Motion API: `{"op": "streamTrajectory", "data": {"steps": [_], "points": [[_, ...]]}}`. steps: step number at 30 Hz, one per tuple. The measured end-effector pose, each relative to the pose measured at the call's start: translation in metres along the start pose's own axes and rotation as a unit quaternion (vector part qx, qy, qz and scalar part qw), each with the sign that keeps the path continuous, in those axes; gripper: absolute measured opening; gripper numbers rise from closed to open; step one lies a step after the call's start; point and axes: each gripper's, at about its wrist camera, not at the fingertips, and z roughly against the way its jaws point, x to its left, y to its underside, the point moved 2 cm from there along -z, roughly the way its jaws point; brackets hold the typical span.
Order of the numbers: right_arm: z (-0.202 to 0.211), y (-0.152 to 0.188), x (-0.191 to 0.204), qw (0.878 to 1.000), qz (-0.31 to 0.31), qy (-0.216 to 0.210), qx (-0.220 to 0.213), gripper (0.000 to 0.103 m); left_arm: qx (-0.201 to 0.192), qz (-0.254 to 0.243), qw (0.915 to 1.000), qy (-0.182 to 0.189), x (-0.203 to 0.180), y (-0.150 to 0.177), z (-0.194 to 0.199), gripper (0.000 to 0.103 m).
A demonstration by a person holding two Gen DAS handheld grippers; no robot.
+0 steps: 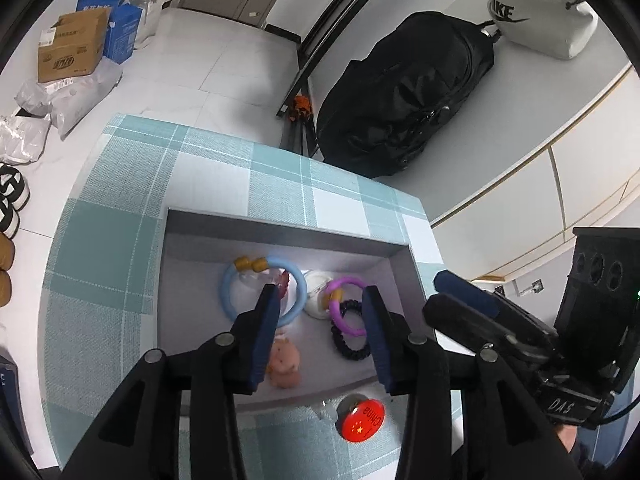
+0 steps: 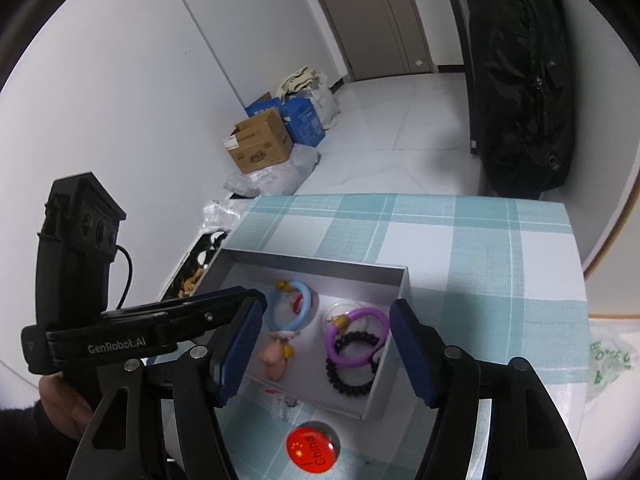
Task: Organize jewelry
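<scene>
A grey open box [image 1: 280,232] stands on the checked tablecloth [image 1: 112,248]. Inside lie a blue ring with yellow beads [image 1: 228,284], a purple ring [image 1: 335,312], a black coil hair tie [image 1: 348,350], a white piece [image 1: 314,284] and a pink pig charm [image 1: 284,364]. A red round badge [image 1: 360,420] lies on the cloth in front of the box. My left gripper [image 1: 320,300] hangs open above the box, nothing between its pads. My right gripper [image 2: 324,312] is open wider over the box [image 2: 320,260], above the purple ring [image 2: 332,344] and hair tie [image 2: 348,384], with the badge [image 2: 312,450] below it.
A black backpack [image 1: 400,92] leans against the wall behind the table. Cardboard and blue boxes [image 1: 68,48] and plastic bags sit on the floor. A hand [image 2: 60,404] holds the left gripper. A green-printed bag [image 2: 608,364] lies at the right.
</scene>
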Motion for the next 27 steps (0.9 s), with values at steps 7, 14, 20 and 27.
{"op": "streamTrajectory", "data": {"steps": [7, 14, 20, 27], "points": [[0.017, 0.002, -0.004, 1.000, -0.001, 0.010, -0.017, 0.068, -0.029, 0.013, 0.9993, -0.018, 0.007, 0.001, 0.018, 0.048], [0.032, 0.005, -0.009, 0.999, -0.010, 0.012, -0.032, 0.070, -0.058, 0.013, 0.9973, -0.042, 0.008, 0.009, 0.037, 0.049], [0.039, 0.010, -0.006, 0.999, -0.006, 0.015, -0.038, 0.076, -0.063, -0.004, 0.9957, -0.068, 0.004, 0.021, 0.041, 0.049], [0.043, 0.023, -0.004, 0.999, 0.002, 0.023, -0.031, 0.084, -0.050, -0.031, 0.9945, -0.086, -0.005, 0.038, 0.040, 0.049]]}}
